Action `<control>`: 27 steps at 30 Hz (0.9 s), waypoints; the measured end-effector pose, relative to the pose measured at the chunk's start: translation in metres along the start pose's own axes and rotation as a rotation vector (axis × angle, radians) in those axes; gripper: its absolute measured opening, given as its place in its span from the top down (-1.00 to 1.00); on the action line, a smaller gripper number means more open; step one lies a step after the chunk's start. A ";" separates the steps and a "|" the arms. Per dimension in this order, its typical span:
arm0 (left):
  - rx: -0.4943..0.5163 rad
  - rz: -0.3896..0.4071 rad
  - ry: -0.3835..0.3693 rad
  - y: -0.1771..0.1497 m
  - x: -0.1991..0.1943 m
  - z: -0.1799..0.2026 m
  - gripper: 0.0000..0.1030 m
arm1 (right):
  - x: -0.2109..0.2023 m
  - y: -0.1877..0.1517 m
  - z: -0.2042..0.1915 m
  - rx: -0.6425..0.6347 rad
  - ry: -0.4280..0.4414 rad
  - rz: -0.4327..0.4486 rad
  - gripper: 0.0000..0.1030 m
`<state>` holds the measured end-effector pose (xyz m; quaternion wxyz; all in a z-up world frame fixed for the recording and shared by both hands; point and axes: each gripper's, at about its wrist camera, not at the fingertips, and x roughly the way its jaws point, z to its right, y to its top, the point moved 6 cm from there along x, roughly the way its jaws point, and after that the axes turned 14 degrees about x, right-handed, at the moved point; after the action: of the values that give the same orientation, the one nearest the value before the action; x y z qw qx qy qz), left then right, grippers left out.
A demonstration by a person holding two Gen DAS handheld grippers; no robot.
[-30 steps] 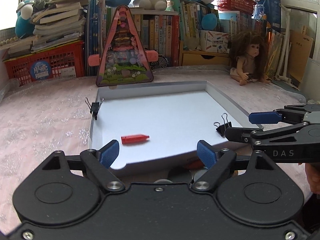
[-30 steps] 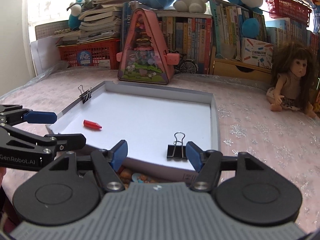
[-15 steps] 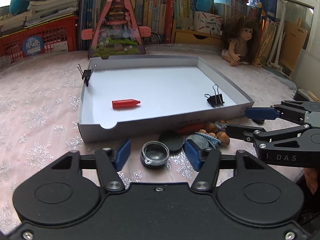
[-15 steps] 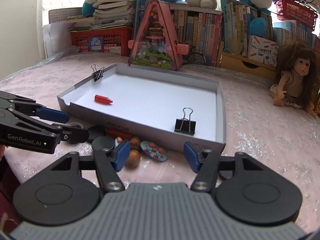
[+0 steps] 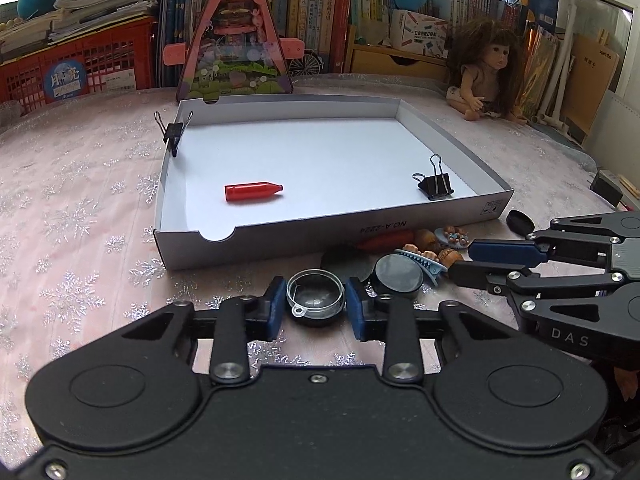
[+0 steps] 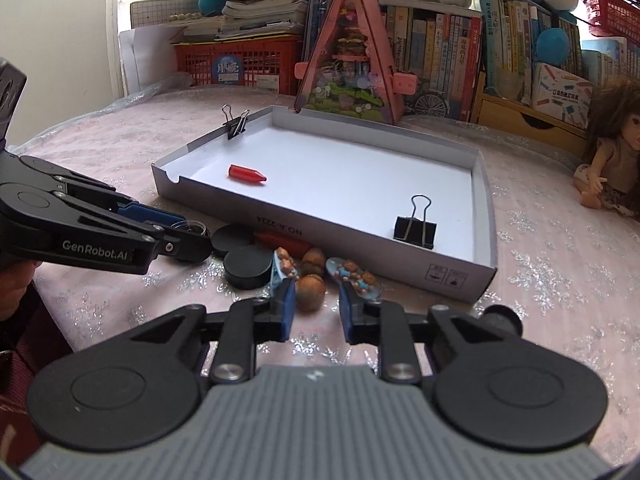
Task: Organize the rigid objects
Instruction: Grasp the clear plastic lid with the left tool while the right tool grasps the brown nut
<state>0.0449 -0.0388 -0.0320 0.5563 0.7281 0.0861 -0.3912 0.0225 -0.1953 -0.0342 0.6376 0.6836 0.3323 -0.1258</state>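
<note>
left gripper (image 5: 316, 307) jaws just closed on clear round case (image 5: 315, 295), pads pressing both sides, case on table (image 5: 80, 240) before tray (image 5: 280, 236), right gripper (image 6: 317, 307) just narrowed around nut (image 6: 310, 293), contact unclear

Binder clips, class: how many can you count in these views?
2: one binder clip clamped on the white tray's far-left wall, another binder clip standing inside near its front-right corner. The clutter could hide more.
</note>
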 end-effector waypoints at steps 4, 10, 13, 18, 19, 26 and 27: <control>0.008 0.001 0.009 0.000 0.003 0.001 0.40 | 0.005 -0.002 -0.004 -0.013 0.000 -0.010 0.45; 0.005 0.012 0.041 0.000 0.000 0.001 0.41 | 0.009 -0.003 -0.005 -0.013 -0.002 -0.009 0.49; -0.006 0.033 0.075 0.001 -0.007 -0.004 0.41 | 0.006 0.000 0.004 0.015 -0.035 0.005 0.56; -0.015 0.039 0.087 0.002 -0.010 -0.009 0.41 | 0.001 0.003 0.014 0.054 -0.041 0.028 0.56; -0.018 0.037 0.087 0.002 -0.009 -0.010 0.41 | 0.000 0.004 0.014 0.057 -0.040 0.031 0.56; -0.013 0.040 0.092 0.002 -0.009 -0.007 0.41 | 0.001 0.003 0.013 0.062 -0.041 0.032 0.56; -0.007 0.044 0.095 0.002 -0.010 -0.007 0.41 | 0.001 0.004 0.014 0.063 -0.043 0.033 0.56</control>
<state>0.0423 -0.0307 -0.0230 0.5627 0.7455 0.0977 -0.3434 0.0291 -0.2078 -0.0342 0.6247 0.7059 0.3030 -0.1405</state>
